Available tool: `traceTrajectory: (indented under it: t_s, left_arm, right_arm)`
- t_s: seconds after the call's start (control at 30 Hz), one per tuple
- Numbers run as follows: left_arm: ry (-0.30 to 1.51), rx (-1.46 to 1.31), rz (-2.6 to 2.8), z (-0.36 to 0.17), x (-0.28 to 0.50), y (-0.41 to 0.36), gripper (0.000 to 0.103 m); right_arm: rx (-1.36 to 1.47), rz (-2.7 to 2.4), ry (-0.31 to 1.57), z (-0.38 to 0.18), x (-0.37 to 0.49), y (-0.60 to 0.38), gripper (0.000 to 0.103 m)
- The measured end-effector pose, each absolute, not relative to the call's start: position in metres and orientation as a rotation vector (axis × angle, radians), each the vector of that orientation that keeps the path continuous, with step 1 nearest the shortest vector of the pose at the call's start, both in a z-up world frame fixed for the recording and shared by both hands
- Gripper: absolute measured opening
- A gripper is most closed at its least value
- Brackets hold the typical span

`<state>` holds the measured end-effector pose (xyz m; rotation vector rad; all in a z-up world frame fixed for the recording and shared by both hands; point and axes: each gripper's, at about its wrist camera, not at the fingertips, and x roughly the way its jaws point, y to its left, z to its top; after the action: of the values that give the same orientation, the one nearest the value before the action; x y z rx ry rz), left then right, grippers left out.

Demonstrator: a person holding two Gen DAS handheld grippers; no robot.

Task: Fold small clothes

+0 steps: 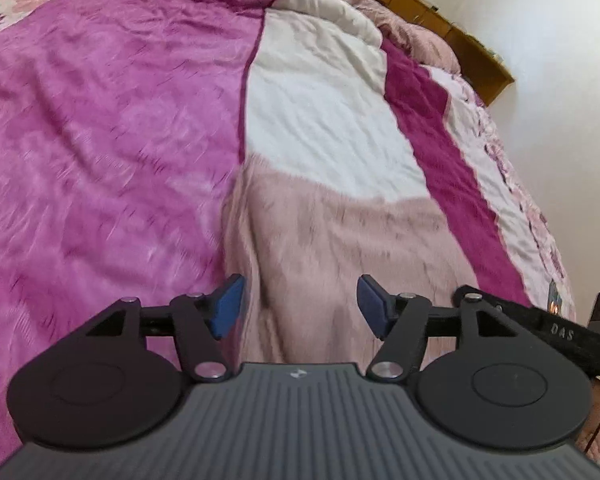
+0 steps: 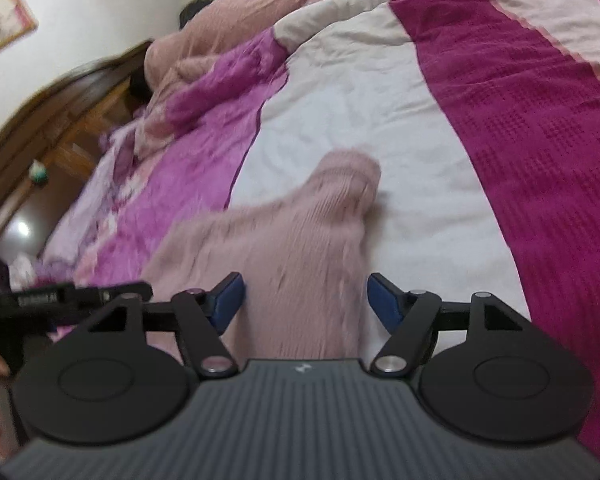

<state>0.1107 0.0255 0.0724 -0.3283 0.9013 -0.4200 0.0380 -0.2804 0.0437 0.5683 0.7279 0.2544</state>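
A pale pink ribbed knit garment (image 1: 332, 240) lies on the bed, spread over the seam between a magenta patch and a white patch of the cover. My left gripper (image 1: 300, 300) hovers just over its near part with blue pads (image 1: 228, 304) wide apart and nothing pressed between them. In the right wrist view the same garment (image 2: 300, 232) runs away from me and ends in a rounded, bunched tip on the white patch. My right gripper (image 2: 306, 300) stands open above it, the cloth lying under the gap, not pinched. Both views are motion-blurred.
The bed cover (image 1: 100, 140) is patchwork in magenta, white and dark pink. A wooden headboard (image 1: 440, 20) borders the bed. A rumpled pink blanket (image 2: 220, 40) is heaped at the far end, with wooden furniture (image 2: 60, 128) and floor to the left. A black part of the other gripper (image 1: 560, 332) shows at the right.
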Motion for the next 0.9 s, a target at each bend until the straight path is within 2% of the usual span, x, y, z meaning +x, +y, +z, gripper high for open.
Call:
traceTrajectory:
  t_s: [0.2,0.23,0.27,0.3,0.37,0.47,0.6,0.73,0.83,0.9]
  left_arm:
    - [0.920,-0.343,-0.425,0.050,0.154,0.011,0.071]
    - [0.916,-0.363,-0.434,0.046,0.159,0.010,0.071]
    - [0.907,-0.395,-0.443,0.042,0.162,0.010,0.061]
    - [0.891,-0.422,-0.433,0.041,0.162,0.010,0.039]
    - [0.823,-0.434,-0.427,0.044,0.157,0.010,0.028]
    - [0.750,-0.363,-0.390,0.047,0.150,0.007,0.027]
    - [0.780,-0.331,-0.332,0.034,0.162,0.007,0.027]
    - [0.780,-0.333,-0.359,0.028,0.170,0.010,0.029]
    - [0.783,-0.346,-0.382,0.032,0.167,0.015,0.029]
    - [0.786,-0.348,-0.382,0.039,0.161,0.019,0.029]
  right_arm:
    - [0.656,0.305,0.784,0.016,0.087,-0.285,0.071]
    - [0.637,0.319,0.780,0.014,0.092,-0.281,0.068]
    - [0.613,0.331,0.777,0.015,0.095,-0.277,0.046]
    - [0.585,0.330,0.778,0.020,0.097,-0.271,0.035]
    - [0.479,0.342,0.722,0.036,0.095,-0.257,0.029]
    - [0.369,0.357,0.631,0.053,0.093,-0.245,0.028]
    - [0.417,0.254,0.709,0.032,0.112,-0.251,0.029]
    - [0.543,0.228,0.733,0.019,0.111,-0.267,0.036]
    - [0.528,0.191,0.735,0.029,0.102,-0.266,0.043]
    - [0.510,0.173,0.713,0.038,0.094,-0.263,0.043]
